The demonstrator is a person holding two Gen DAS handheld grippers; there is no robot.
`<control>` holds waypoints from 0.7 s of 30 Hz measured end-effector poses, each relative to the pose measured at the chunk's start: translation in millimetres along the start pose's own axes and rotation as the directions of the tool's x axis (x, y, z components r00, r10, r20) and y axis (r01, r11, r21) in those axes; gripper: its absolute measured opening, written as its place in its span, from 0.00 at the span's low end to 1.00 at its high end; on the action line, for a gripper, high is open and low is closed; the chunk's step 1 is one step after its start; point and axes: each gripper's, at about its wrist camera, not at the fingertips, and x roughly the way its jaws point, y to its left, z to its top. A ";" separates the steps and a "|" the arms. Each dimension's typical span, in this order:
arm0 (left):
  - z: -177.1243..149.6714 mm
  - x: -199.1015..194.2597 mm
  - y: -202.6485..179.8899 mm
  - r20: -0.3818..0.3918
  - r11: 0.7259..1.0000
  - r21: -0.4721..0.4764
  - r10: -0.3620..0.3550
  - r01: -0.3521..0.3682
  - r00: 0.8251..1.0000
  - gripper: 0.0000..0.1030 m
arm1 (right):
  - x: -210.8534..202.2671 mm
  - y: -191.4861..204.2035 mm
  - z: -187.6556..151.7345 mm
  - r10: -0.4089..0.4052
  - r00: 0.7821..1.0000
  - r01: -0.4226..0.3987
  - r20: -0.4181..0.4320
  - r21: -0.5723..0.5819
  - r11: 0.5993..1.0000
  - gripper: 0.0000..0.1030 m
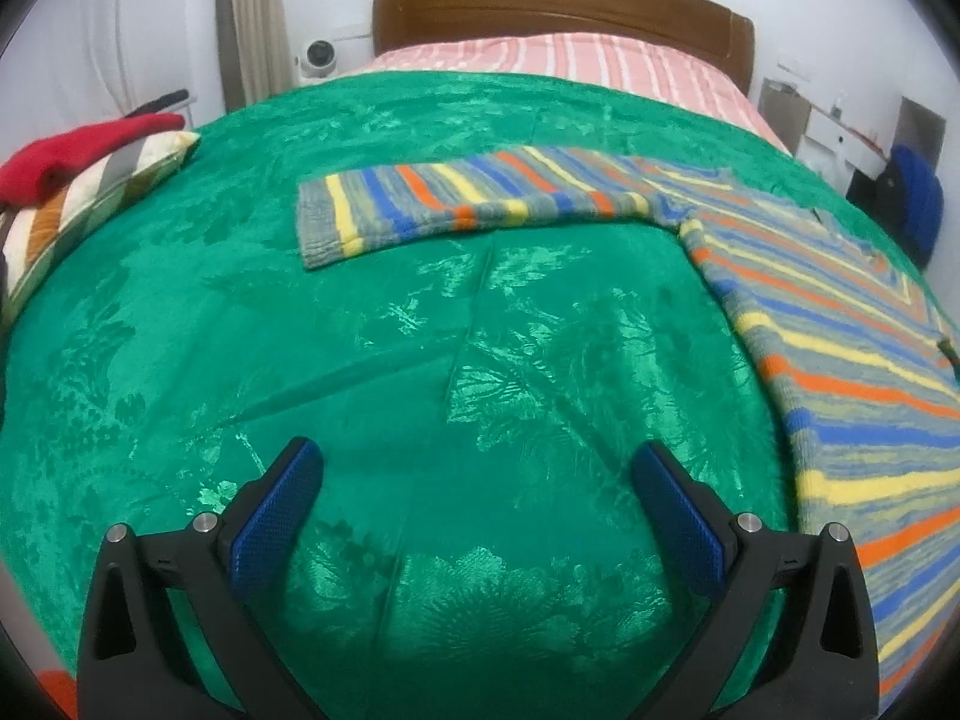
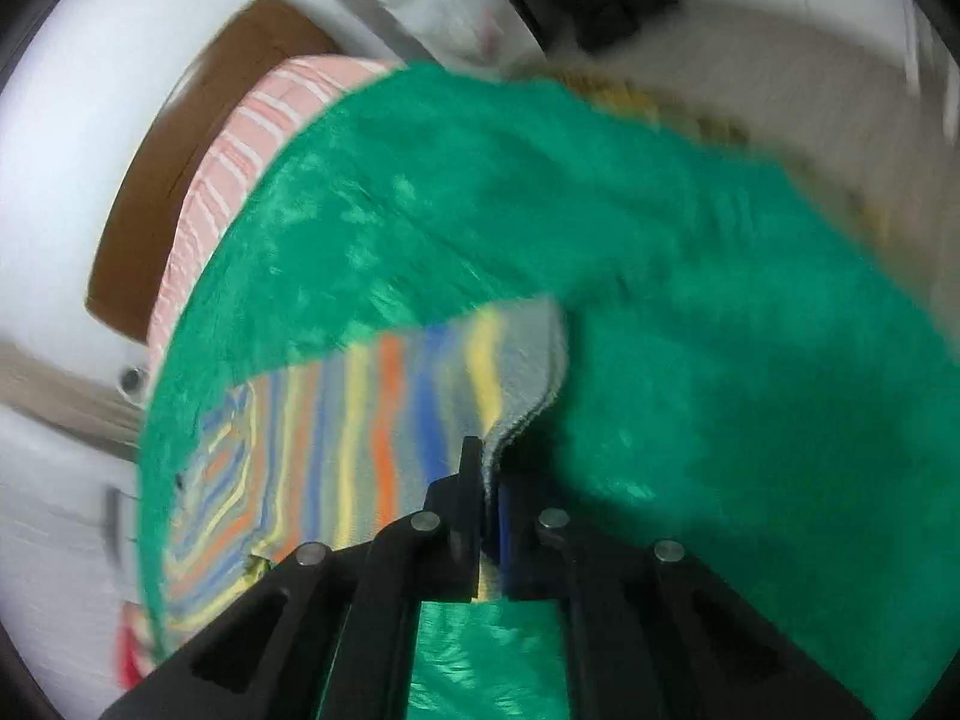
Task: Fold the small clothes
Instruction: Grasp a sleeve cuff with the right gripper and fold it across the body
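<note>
My right gripper (image 2: 489,492) has its jaws clamped on the sweater (image 1: 828,324) at a sleeve cuff; left gripper (image 1: 474,480) jaws are apart over bare green blanket (image 1: 360,360). Sweater lies spread toward the bed's right edge. Looks like the first sleeve fold; next I'd carry the cuff across the body.

My left gripper (image 1: 477,468) has two matte black plastic arms, each with a triangular cut-out near its base. Every arm carries round silver pin heads at its joints, two on either side. The fingers (image 1: 276,516) are lined inside with blue, finely dimpled pads and curve to blunt tips. My right gripper (image 2: 489,480) is built the same: black arms, triangular cut-outs, four silver pin heads, and a sliver of blue pad just behind the tips.
</note>
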 end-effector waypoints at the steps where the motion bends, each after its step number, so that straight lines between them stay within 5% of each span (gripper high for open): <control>1: -0.5 -0.4 -0.5 0.003 1.000 0.001 0.002 -0.002 1.000 1.00 | -9.2 13.8 4.0 -0.006 1.000 0.007 0.029 -0.049 0.999 0.04; 6: -2.4 -1.6 -2.8 0.012 1.000 0.005 0.010 -0.010 1.000 1.00 | -47.0 146.7 1.7 0.099 0.990 -0.056 0.101 -0.363 0.930 0.04; 10: -2.3 -1.5 -3.3 0.012 1.000 0.002 0.006 -0.006 1.000 1.00 | -36.0 261.9 -32.3 0.235 0.972 -0.202 -0.005 -0.529 0.824 0.04; 14: -2.4 -1.6 -2.9 0.013 1.000 0.001 0.005 -0.005 1.000 1.00 | 2.1 332.9 -81.2 0.281 0.952 -0.298 -0.122 -0.583 0.756 0.08; 15: -2.6 -1.7 -2.8 0.014 1.000 0.001 0.004 -0.004 1.000 1.00 | 18.7 343.6 -92.9 0.297 0.938 -0.345 -0.178 -0.559 0.754 0.14; 17: -3.1 -2.1 -2.5 0.017 1.000 -0.001 0.004 -0.004 1.000 1.00 | 51.4 349.0 -113.3 0.337 0.889 -0.449 -0.309 -0.452 0.771 0.63; 21: -3.2 -2.0 -2.6 0.021 1.000 -0.001 0.006 -0.006 1.000 1.00 | 68.4 326.1 -131.6 0.444 0.821 -0.552 -0.361 -0.296 0.780 0.63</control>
